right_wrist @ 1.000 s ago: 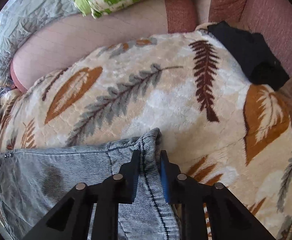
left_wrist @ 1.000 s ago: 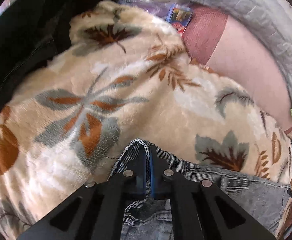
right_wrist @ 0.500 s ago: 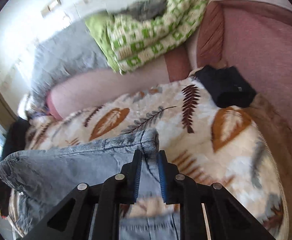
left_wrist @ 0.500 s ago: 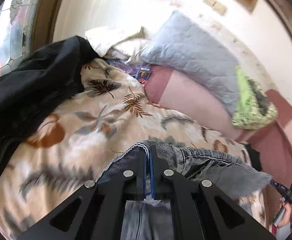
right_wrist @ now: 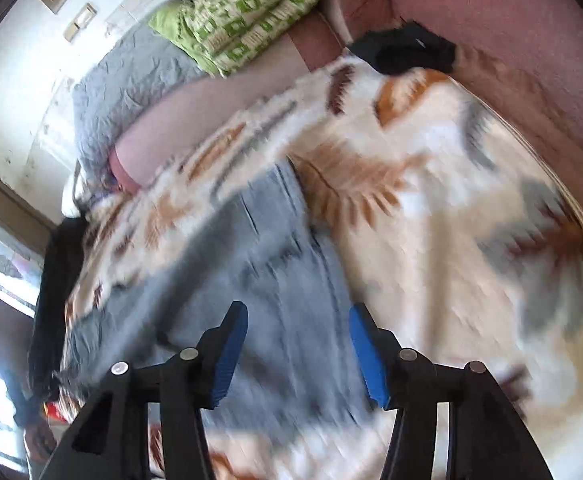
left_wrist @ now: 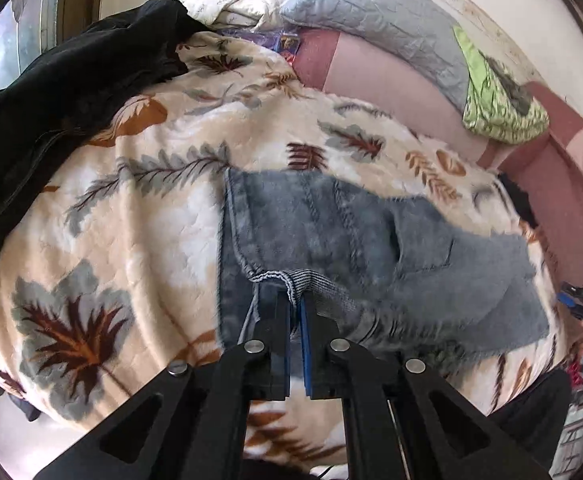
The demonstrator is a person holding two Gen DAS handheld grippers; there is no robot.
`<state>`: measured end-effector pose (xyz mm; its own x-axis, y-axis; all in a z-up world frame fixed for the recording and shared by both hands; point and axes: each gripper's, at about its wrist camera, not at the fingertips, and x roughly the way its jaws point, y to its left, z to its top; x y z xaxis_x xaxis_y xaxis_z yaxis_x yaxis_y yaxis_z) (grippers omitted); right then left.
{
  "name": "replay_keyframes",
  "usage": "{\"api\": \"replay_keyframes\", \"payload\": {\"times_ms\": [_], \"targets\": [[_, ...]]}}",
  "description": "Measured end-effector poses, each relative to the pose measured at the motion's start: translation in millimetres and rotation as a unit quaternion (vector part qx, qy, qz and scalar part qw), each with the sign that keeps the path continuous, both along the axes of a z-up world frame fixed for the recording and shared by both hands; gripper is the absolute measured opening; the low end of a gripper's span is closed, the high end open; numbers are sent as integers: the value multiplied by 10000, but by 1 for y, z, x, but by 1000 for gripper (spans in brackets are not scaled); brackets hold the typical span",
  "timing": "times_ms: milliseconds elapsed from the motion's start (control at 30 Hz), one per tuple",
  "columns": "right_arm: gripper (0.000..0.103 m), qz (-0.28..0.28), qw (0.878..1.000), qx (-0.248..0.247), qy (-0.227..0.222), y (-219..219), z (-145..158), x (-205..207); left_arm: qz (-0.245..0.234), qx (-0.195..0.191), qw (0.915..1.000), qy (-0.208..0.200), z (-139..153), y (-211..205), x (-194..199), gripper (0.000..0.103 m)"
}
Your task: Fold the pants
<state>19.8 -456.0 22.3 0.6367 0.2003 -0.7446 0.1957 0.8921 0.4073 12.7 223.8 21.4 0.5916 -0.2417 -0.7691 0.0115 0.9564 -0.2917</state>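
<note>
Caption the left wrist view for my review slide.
Left gripper shut on the jeans hem, denim folded over a leaf-print blanket.

Daylight floods both views, and it seems to come from the window (left_wrist: 15,40) at the upper left, where the glass is blown out. The left wrist view is mostly sharp, with only the jeans (left_wrist: 371,240) slightly smeared. The right wrist view is heavily motion-blurred, so the blanket (right_wrist: 451,200) pattern is streaked. Fisheye bending and dark vignetting are seen at every corner.
</note>
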Motion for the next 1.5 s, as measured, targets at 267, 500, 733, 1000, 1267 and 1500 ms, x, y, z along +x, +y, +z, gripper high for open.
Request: {"api": "replay_keyframes", "payload": {"times_ms": [267,500,733,1000,1267,1500], "targets": [[51,368,9928,-507,1022,12,-44,93,37,-52,10000,29,1,6,5,5],[17,518,9919,-926,693,22,2,73,80,-171,9998,40,9,16,21,5],[17,785,9882,-1205,525,11,58,3,225,-183,9990,-326,46,32,7,5],[44,996,9799,-877,1489,5,-44,-54,450,552,9957,597,-6,57,-13,5],[64,400,9983,-317,271,-6,29,-43,-330,480,9982,-117,48,-11,0,30],[68,874,9871,-180,1330,21,-54,-6,-765,1432,9803,1127,-44,-82,44,58]]}}
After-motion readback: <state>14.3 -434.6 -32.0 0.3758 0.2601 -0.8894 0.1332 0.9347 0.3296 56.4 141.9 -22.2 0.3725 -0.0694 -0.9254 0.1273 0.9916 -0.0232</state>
